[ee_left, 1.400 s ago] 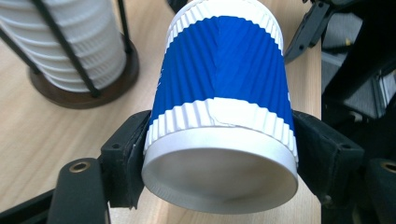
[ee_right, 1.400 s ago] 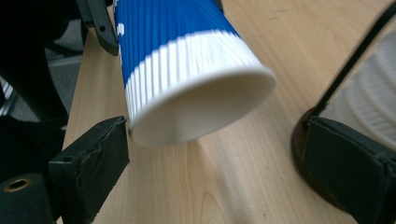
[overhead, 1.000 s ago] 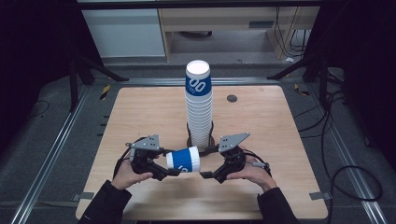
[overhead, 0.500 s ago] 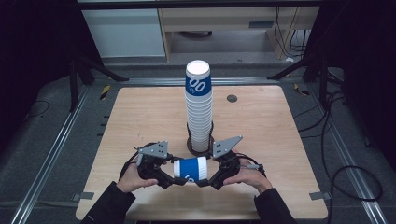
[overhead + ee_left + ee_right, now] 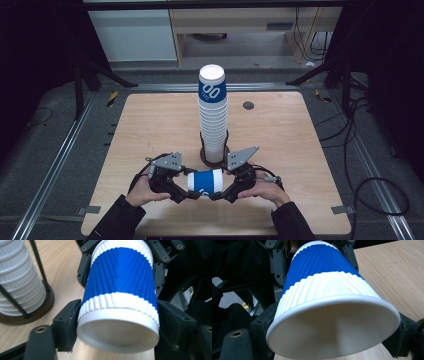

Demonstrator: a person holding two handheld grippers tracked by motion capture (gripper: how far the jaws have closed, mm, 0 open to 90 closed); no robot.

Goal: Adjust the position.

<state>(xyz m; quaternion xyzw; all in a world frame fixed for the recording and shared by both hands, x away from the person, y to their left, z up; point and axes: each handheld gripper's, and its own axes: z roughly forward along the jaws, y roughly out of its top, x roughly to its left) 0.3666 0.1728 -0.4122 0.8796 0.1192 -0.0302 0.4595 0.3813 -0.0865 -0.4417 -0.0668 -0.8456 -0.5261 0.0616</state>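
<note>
In the lower middle of the high view, a blue-and-white ribbed paper cup (image 5: 205, 181) lies on its side, held up off the wooden surface (image 5: 300, 150) between the two hands. The left tongs (image 5: 183, 189) are closed on its narrow base end; in the left gripper view the black jaws press the white band on either side of the cup's bottom disc. The right tongs (image 5: 223, 190) are closed on the wide mouth end; in the right gripper view the jaws pinch the rim from both sides and the open mouth faces the camera. Just above it in the frame, at the centre, stands the tall stack of cups (image 5: 213, 115) in its dark wire holder (image 5: 215, 156).

The step in hand looks like a handover or reorientation of this one cup before it goes onto, or has come off, that stack. To do it well, the grip should stay light: the mouth end is soft paper and the rim would oval or crease if pinched harder. Only one pair of tongs should let go, and only once the other holds squarely across the ribbed wall rather than on the edge. The base-end grip looks the firmer one. Any turn to upright is best made low and in front of the holder, well away from the stack, since a knock could topple it.
</note>
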